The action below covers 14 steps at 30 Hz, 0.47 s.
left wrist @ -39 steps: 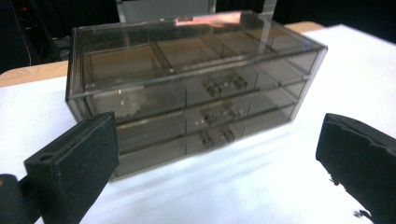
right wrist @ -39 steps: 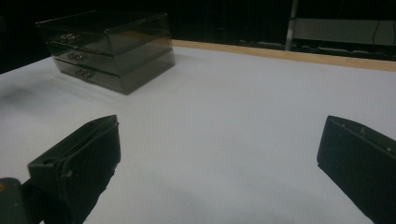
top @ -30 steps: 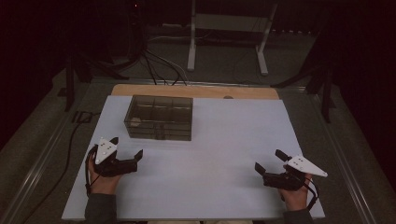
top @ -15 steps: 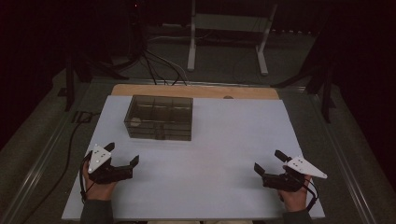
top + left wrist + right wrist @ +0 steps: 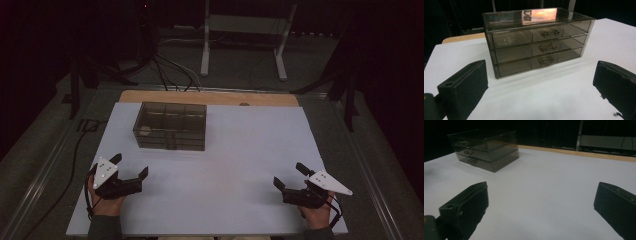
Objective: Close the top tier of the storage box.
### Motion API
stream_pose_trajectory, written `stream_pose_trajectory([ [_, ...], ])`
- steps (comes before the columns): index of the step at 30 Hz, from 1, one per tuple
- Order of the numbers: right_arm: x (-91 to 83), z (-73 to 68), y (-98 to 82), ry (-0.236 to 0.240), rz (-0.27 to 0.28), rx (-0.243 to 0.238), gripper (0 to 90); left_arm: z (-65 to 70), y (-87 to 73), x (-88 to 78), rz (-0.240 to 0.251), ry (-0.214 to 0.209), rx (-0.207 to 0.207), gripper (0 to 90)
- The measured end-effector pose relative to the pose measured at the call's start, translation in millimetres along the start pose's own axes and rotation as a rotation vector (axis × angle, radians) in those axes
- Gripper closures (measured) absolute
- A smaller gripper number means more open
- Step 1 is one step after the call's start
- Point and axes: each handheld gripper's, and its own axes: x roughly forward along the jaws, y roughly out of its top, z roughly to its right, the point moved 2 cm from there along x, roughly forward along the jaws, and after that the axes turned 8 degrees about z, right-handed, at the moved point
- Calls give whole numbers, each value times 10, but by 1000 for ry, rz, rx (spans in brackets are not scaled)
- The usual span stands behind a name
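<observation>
Drawers [image 5: 541, 47] of the smoky, see-through drawer unit [image 5: 170, 125] were all pushed in when we looked; three of them, stacked, each with a small clear handle at its middle. The unit stood on the far left part of the white bench [image 5: 240, 165], well apart from both of our hands. Our left gripper [image 5: 131, 167] had drawn back toward the near edge and out to the left over the last second, away from the unit, and had turned so that its camera faced the drawer fronts squarely; its jaws were spread wide with nothing between them. Our right gripper [image 5: 288, 176] had kept its place near the right front corner, jaws likewise spread and empty, with the unit off at the far left of its view [image 5: 484, 147]. Something small and pale showed through the top at the unit's left end, too dim to name. We judged that the retreat was a lining-up, not a withdrawal; the left gripper now had a straight run at a handle, though no drawer had yet been touched.
</observation>
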Motion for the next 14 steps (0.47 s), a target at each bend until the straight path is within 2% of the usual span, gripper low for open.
stream_pose_trajectory([
  [14, -42, 14, -30, -3, -11, 10, 0, -42, -25, -10, -7, 13, -17, 8],
])
